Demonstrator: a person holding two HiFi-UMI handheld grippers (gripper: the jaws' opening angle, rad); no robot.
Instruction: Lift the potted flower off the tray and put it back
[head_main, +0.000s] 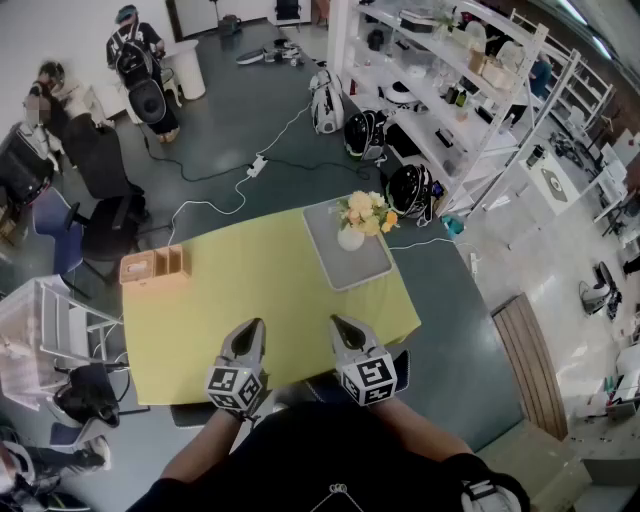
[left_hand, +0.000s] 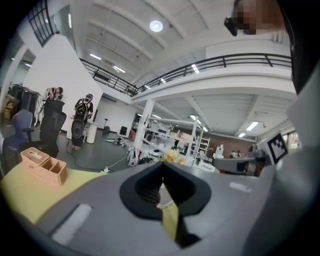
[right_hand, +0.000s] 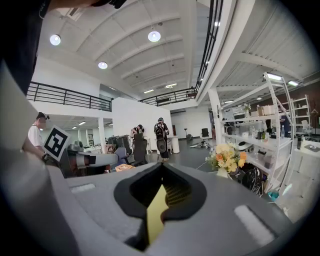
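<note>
The potted flower (head_main: 362, 213), yellow and orange blooms in a small white pot, stands on the grey tray (head_main: 333, 266) at the far right of the yellow table (head_main: 230, 320). My left gripper (head_main: 255, 326) and right gripper (head_main: 340, 322) hover side by side over the table's near edge, well short of the tray. Both are shut with nothing between the jaws. In the left gripper view the flower (left_hand: 171, 156) peeks just above the closed left gripper (left_hand: 162, 165). In the right gripper view the flower (right_hand: 227, 156) stands to the right of the closed right gripper (right_hand: 161, 165).
A wooden two-slot box (head_main: 155, 268) sits at the table's far left corner. White shelving (head_main: 450, 90) with helmets and bags below runs along the right. Office chairs (head_main: 100, 170), cables and other people are beyond the table on the left.
</note>
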